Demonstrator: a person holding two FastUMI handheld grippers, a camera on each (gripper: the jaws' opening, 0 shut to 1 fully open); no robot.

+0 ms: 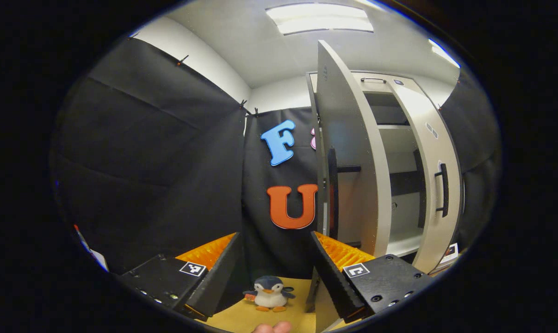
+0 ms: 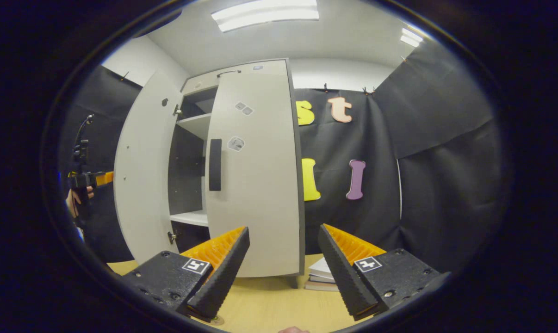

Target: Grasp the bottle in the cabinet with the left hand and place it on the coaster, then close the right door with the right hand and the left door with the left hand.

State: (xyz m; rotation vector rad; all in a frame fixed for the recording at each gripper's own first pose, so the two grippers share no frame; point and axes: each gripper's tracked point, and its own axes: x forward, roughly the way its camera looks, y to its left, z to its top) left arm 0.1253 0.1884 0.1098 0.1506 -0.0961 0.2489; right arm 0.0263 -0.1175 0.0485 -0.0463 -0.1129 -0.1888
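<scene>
Both grippers' jaws stand apart, empty; left gripper (image 1: 275, 273) faces the left door's (image 1: 348, 152) edge, just right of ahead; right door (image 2: 256, 175) nearly shut; bottle unseen.

The left gripper (image 1: 273, 273) is holding its fingers spread wide, gripping nothing. The right gripper (image 2: 282, 273) is likewise standing open and empty, pointing forward.

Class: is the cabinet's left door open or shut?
Open: the left door swings outward, exposing shelves inside the cabinet.
</scene>
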